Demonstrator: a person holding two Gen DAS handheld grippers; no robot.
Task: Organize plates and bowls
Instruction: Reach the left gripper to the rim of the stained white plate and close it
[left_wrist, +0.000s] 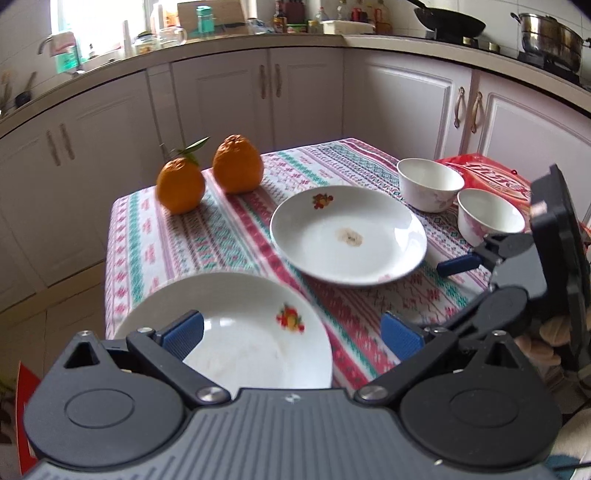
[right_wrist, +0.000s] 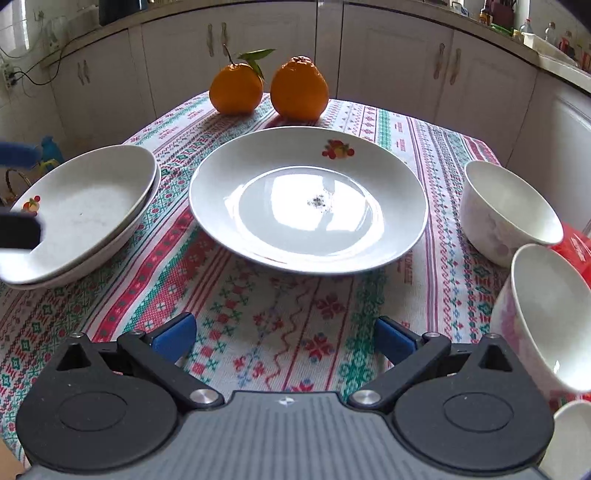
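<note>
A white plate (right_wrist: 310, 199) with a fruit print lies in the middle of the patterned tablecloth; it also shows in the left wrist view (left_wrist: 347, 236). Two stacked plates (right_wrist: 77, 218) sit at the left edge, right in front of my left gripper (left_wrist: 291, 334), which is open and empty above the top plate (left_wrist: 243, 339). Two white bowls (right_wrist: 509, 210) (right_wrist: 546, 317) stand at the right; they also show in the left wrist view (left_wrist: 430, 182) (left_wrist: 489, 216). My right gripper (right_wrist: 284, 338) is open and empty over the cloth in front of the middle plate.
Two oranges (right_wrist: 236, 86) (right_wrist: 299, 88) stand at the table's far edge. A red packet (left_wrist: 487, 177) lies behind the bowls. A third white bowl rim (right_wrist: 572, 435) shows at the lower right. White kitchen cabinets (left_wrist: 306, 88) ring the table.
</note>
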